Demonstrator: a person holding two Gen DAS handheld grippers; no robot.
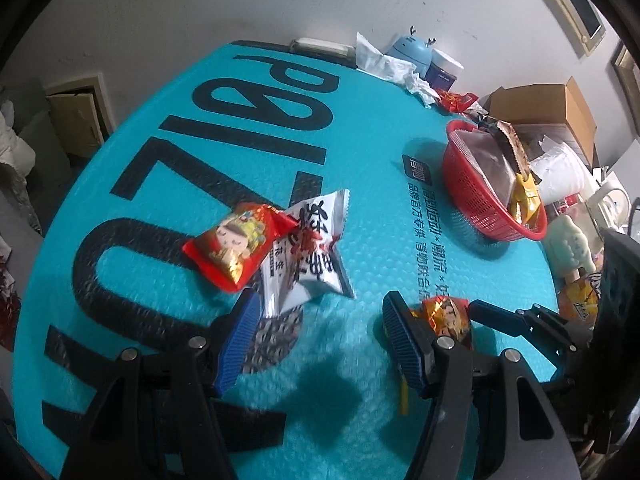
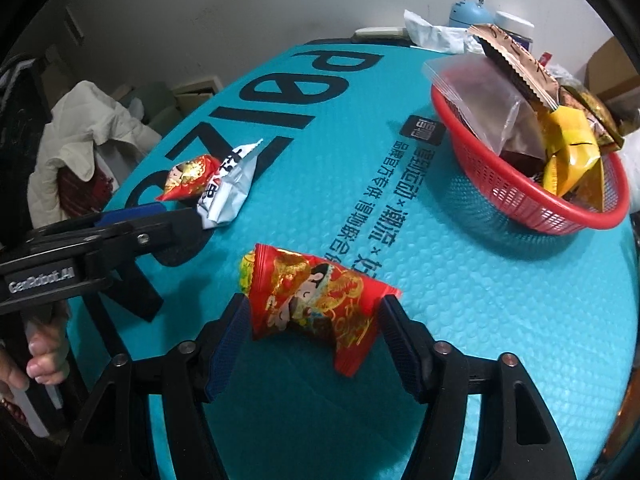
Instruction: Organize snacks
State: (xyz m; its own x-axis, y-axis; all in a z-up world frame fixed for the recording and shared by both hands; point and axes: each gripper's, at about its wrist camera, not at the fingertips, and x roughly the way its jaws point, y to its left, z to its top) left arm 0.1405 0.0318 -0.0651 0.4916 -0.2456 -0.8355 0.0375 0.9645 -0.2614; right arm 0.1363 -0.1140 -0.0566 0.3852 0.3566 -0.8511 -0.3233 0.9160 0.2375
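Jaws on your right gripper (image 2: 312,320) bracket the red snack pack (image 2: 316,300) on the teal mat (image 2: 440,340); grip unclear. Left gripper (image 1: 320,320) gapes empty beside the white pack (image 1: 308,248). Red basket (image 2: 500,192) sits apart.

Scuffed white wall (image 1: 168,12), cardboard box (image 1: 552,108); pale jacket (image 2: 84,136) draped left

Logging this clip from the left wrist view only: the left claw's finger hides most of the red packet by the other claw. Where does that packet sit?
Observer: The red packet sits between the right claw's fingers.
Operator: Gripped?
Observer: Its ends meet both fingers; whether they press, I cannot tell.
Operator: Who holds the left claw?
Observer: A hand wraps its handle, at the right wrist view's lower left.
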